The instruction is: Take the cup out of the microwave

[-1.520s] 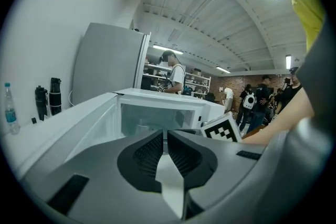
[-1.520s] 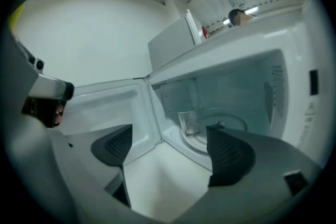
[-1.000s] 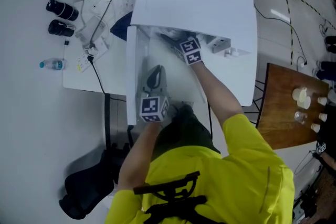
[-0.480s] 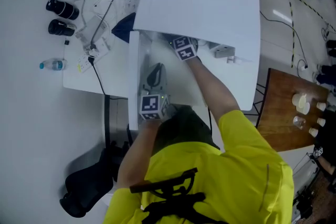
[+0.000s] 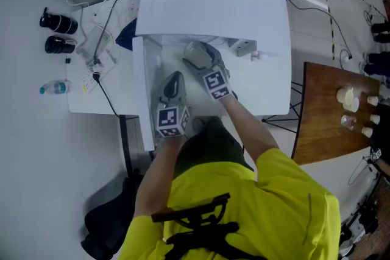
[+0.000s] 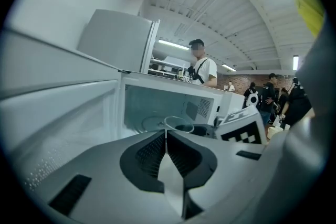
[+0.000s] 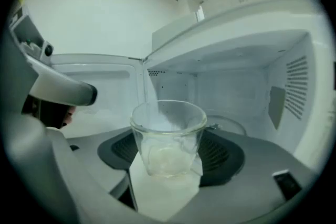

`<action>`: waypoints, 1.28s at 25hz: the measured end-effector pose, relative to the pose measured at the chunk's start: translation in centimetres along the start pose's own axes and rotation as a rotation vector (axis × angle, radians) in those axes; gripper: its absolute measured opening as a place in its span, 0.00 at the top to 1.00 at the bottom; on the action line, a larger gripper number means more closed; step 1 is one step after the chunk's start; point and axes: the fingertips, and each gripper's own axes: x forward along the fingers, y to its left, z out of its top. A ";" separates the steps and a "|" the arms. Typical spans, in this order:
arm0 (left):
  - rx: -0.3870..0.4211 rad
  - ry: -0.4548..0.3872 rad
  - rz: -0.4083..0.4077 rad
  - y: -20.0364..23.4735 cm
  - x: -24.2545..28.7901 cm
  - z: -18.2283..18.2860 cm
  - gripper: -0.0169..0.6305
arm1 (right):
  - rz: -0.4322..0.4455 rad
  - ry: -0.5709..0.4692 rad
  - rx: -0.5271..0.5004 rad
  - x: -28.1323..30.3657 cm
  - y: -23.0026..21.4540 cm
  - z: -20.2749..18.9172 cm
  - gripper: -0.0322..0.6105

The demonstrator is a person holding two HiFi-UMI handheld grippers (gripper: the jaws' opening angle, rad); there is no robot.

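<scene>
A clear glass cup [image 7: 168,136] sits upright between the dark pads of my right gripper [image 7: 168,157], which is shut on it. It hangs in front of the open white microwave [image 7: 239,86], whose glass turntable [image 7: 226,124] lies bare behind it. In the head view my right gripper [image 5: 197,56] reaches just under the microwave's front edge [image 5: 213,0]. My left gripper [image 5: 173,81] is beside it to the left, jaws shut and holding nothing. In the left gripper view the cup's rim [image 6: 178,124] shows past my left gripper [image 6: 167,136].
The microwave door [image 6: 58,113] stands open on the left. A brown table [image 5: 323,131] with small cups is to the right. A water bottle [image 5: 55,87], black lenses [image 5: 58,22] and cables lie on the white table [image 5: 91,100]. People [image 6: 202,68] stand far off.
My right gripper has drawn back out of the microwave toward the person, bringing the cup with it. The left gripper has stayed put.
</scene>
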 end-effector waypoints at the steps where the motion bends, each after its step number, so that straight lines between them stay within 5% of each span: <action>1: 0.008 0.006 -0.008 -0.4 0.0 -0.2 0.97 | -0.008 0.001 0.009 -1.3 0.2 -0.4 0.41; 10: 0.055 0.057 -0.155 -7.7 0.1 -2.9 0.97 | -0.244 0.039 0.108 -16.2 -4.4 -5.7 0.41; 19: 0.083 0.089 -0.261 -16.4 2.3 -4.8 0.97 | -0.520 0.056 0.183 -26.7 -20.6 -11.8 0.41; 25: 0.075 0.094 -0.263 -20.0 4.5 -5.9 0.97 | -0.540 0.099 0.195 -27.3 -26.5 -15.5 0.41; 32: 0.081 0.096 -0.225 -20.2 4.9 -5.8 0.97 | -0.499 0.102 0.224 -25.2 -25.6 -16.5 0.40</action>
